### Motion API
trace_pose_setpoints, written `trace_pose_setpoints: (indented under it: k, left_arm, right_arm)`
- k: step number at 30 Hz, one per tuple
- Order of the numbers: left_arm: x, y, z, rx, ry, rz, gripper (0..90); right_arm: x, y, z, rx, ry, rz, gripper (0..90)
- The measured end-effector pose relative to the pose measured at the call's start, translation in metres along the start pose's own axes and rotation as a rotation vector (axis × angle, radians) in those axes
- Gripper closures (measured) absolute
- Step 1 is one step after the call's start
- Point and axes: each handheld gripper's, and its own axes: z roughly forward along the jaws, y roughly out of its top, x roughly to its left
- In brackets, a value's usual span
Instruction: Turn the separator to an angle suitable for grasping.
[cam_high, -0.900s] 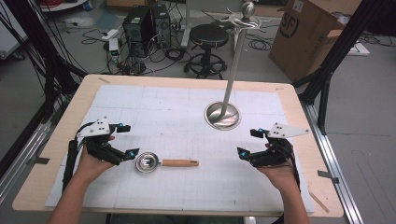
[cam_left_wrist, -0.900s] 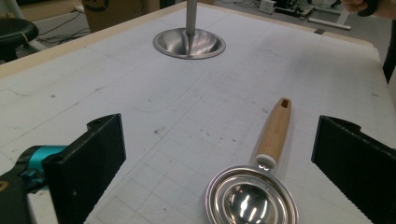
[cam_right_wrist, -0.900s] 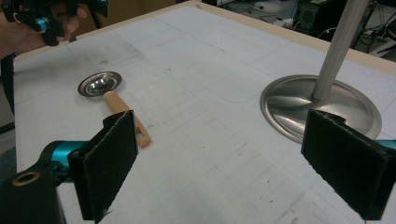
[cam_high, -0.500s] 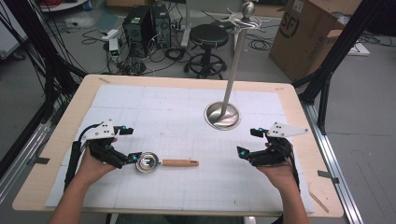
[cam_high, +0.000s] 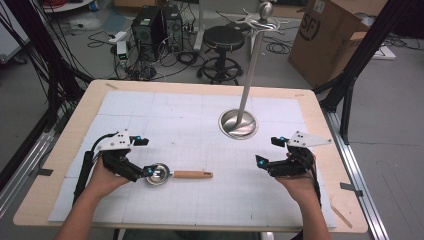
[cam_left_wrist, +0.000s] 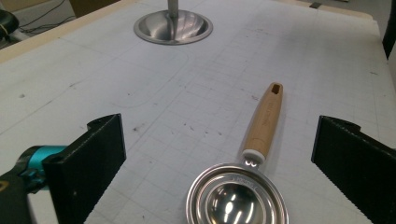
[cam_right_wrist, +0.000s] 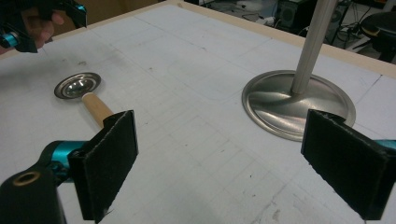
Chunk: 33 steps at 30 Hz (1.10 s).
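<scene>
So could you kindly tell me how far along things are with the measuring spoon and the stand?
Nothing looks done: the measuring spoon lies flat on the table, apart from the stand. The open left tool sits at its bowl, ungripped. The right tool is open and empty. Any lifting or hanging presumably remains.

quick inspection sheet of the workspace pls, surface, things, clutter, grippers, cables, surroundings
Surface: wooden table topped with a white gridded mat, lightly scuffed.
Job's things: measuring spoon with a metal bowl and wooden handle lying flat; steel stand with a round base and tall pole, upright.
Clutter: nothing seen on the table.
Grippers: left gripper open, jaws either side of the spoon's bowl, not touching it; right gripper open, nothing between its jaws.
Cables: black cable trailing from the left gripper along the forearm.
Surroundings: cardboard box, stool, computer towers, loose floor cables.
</scene>
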Motion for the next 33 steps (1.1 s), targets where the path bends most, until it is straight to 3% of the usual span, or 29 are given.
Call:
trace_pose_setpoints:
  k: [6, 9, 19, 27, 33]
  left_arm:
    - [-0.005, 0.001, 0.005, 0.028, -0.011, 0.020, 3.6]
    - [-0.005, 0.000, 0.006, 0.038, -0.038, 0.029, 15.6]
    - [-0.010, 0.002, 0.019, 0.078, -0.059, 0.049, 24.1]
    - [-0.019, 0.012, 0.032, 0.151, -0.086, 0.088, 29.6]
    - [-0.025, 0.018, 0.046, 0.240, -0.089, 0.113, 30.3]
  right_arm:
    - [0.000, 0.002, 0.003, 0.000, 0.008, -0.006, 9.6]
    - [0.001, 0.002, 0.004, 0.014, 0.006, -0.015, 9.6]
    - [-0.001, 0.002, 0.004, 0.011, 0.012, -0.010, 9.6]
    - [-0.001, 0.001, 0.005, 0.023, 0.011, -0.010, 9.6]
    - [-0.001, 0.000, 0.006, 0.029, 0.012, -0.009, 9.6]
